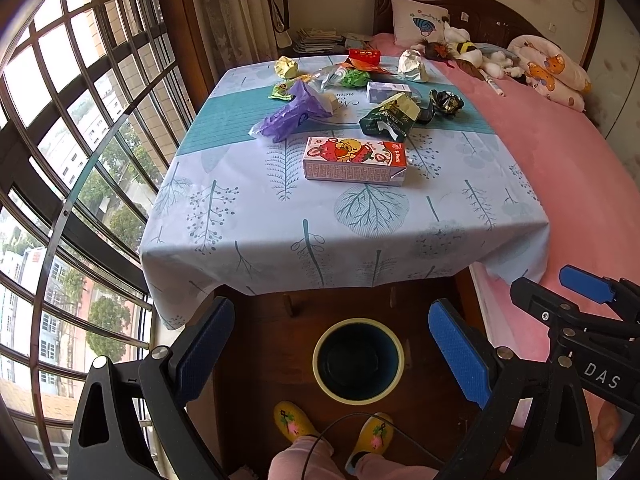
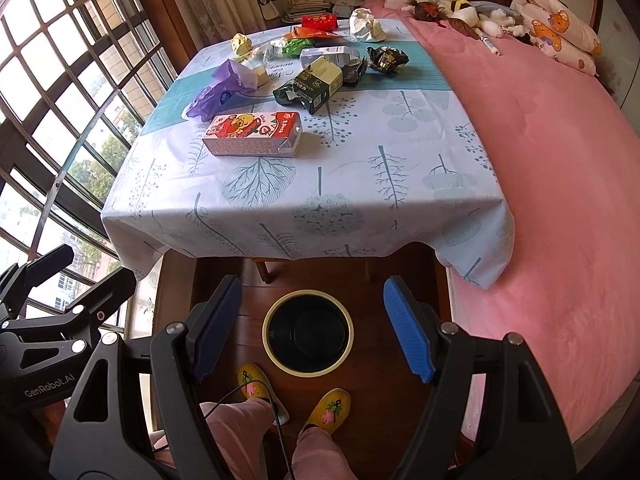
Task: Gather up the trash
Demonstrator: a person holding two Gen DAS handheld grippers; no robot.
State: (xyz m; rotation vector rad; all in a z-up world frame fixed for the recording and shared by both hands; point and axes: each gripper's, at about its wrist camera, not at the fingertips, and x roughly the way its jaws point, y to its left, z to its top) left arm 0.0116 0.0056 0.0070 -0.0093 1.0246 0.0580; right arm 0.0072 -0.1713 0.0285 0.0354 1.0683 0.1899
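Both fingers (image 1: 331, 354) (image 2: 316, 332) open, empty above bin (image 1: 358, 360); take nearest carton (image 1: 355, 159) at 12 o'clock on desk (image 1: 280, 216), grip narrow sides.

Black hand-held gripper (image 1: 332, 350) frames, blue pads (DAS-marked), yellow slippers (image 2: 256, 386)

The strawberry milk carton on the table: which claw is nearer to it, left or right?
Hard to call; both look about equally far. The left claw and the right claw are both open, low over the bin, in front of the table, well short of the strawberry milk carton.
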